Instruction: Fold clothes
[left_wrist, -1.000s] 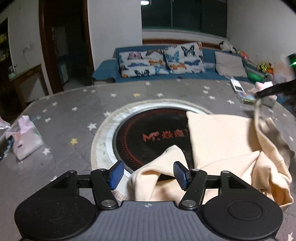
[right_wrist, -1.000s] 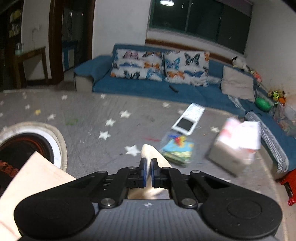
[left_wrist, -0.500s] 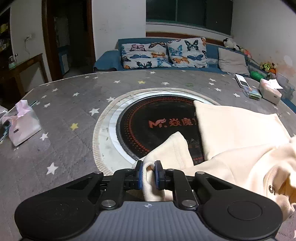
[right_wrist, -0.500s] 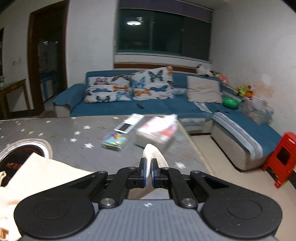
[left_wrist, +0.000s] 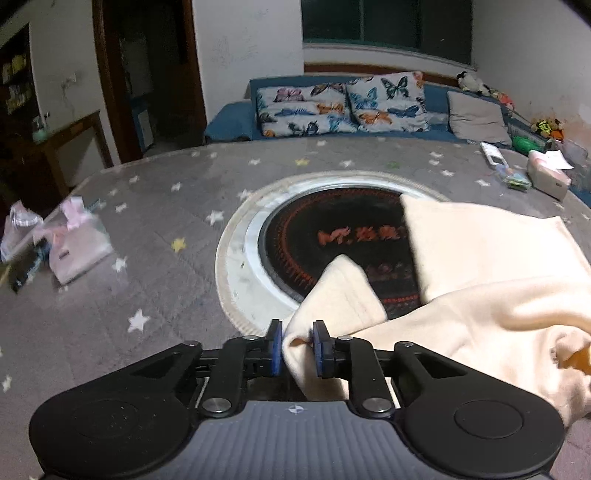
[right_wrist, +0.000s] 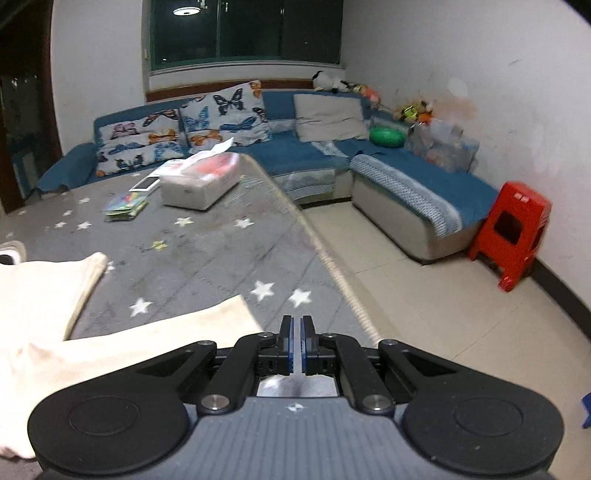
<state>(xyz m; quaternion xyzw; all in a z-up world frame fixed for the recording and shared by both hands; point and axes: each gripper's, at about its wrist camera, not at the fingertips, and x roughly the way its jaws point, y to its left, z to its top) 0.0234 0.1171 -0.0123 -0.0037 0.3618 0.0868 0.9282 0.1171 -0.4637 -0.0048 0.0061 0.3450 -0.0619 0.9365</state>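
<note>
My left claw (left_wrist: 297, 341) has a cream sleeve end (left_wrist: 340, 291) between its blue pads, which are easing apart though the cloth still bunches against both, so I should firm that pinch before pulling. The rest of the cream garment (left_wrist: 491, 266) lies right of that claw on the table (left_wrist: 155, 221). My right claw (right_wrist: 295, 345) is clenched, seemingly on nothing, with cloth just to its left; it should regrasp there.
</note>
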